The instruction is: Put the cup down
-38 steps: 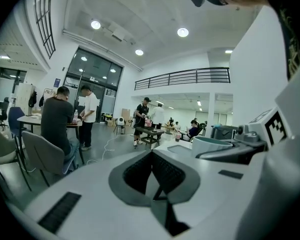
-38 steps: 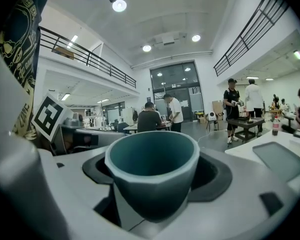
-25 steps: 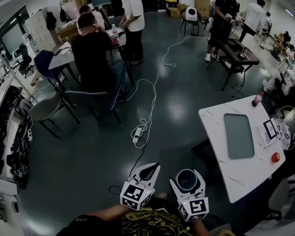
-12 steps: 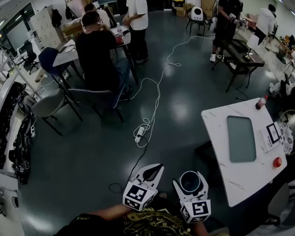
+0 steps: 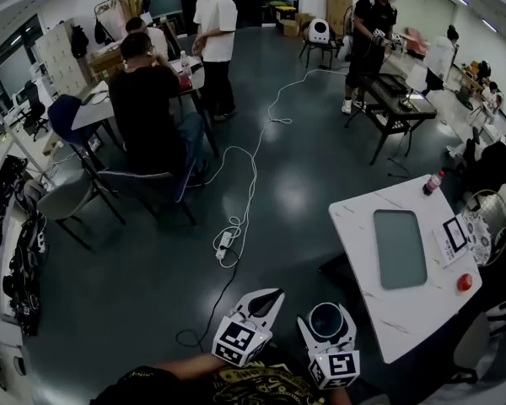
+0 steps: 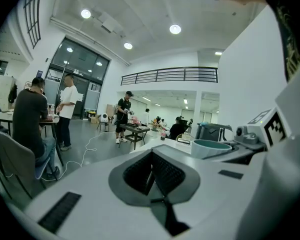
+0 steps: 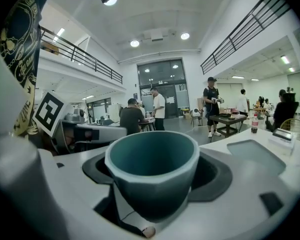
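The right hand-held gripper (image 5: 325, 314) pinches the upright teal cup (image 7: 152, 166), held clear of the white desk (image 5: 358, 243), off its left edge. The jaws hide the cup's base. The left hand-held gripper (image 5: 272, 295), farther from the desk, is pressed together, empty.

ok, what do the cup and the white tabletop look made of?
Cup: teal, thick rounded rim, dull even sheen; likely matte-glazed ceramic, possibly plastic.
Tabletop: white with thin grey veins, smooth; marble-look, whether stone or laminate I can't tell.
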`<state>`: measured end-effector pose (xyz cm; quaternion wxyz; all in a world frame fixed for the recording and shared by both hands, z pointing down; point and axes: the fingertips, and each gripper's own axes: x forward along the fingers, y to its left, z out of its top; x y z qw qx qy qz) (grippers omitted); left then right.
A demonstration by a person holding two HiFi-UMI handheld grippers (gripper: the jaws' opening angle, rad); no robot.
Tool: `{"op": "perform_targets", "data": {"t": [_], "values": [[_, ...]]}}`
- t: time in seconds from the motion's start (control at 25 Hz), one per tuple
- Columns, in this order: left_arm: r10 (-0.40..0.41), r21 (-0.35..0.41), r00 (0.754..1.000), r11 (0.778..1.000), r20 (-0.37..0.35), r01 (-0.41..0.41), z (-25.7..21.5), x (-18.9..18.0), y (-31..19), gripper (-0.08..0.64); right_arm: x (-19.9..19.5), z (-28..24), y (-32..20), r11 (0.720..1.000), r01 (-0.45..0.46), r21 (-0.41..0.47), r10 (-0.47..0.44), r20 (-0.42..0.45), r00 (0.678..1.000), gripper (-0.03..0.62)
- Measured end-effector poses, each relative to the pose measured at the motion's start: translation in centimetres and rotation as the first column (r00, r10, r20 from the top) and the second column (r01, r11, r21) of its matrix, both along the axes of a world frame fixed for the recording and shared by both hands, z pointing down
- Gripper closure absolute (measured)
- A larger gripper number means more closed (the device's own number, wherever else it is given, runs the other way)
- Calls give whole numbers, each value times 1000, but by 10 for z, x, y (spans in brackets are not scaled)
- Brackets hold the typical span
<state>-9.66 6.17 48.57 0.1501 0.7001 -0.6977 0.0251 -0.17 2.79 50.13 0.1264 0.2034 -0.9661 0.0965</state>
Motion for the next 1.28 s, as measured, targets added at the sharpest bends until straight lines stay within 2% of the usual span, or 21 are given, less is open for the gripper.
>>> {"op": "perform_targets", "data": {"t": [0.32, 0.72, 1.28], "values": [[56, 8, 998, 998, -12, -56, -5, -17, -42, 551, -18, -11, -35, 998, -53, 22, 54, -11, 998, 207], [154, -1, 987, 988, -47, -154, -1, -11, -82, 551, -9, -15, -63, 987, -157, 35, 159, -66, 985, 207], [197, -23, 979, 980, -55, -199, 9, -36, -104, 551, -34, -7, -88, 977, -212, 28, 214, -83, 973, 207]]}}
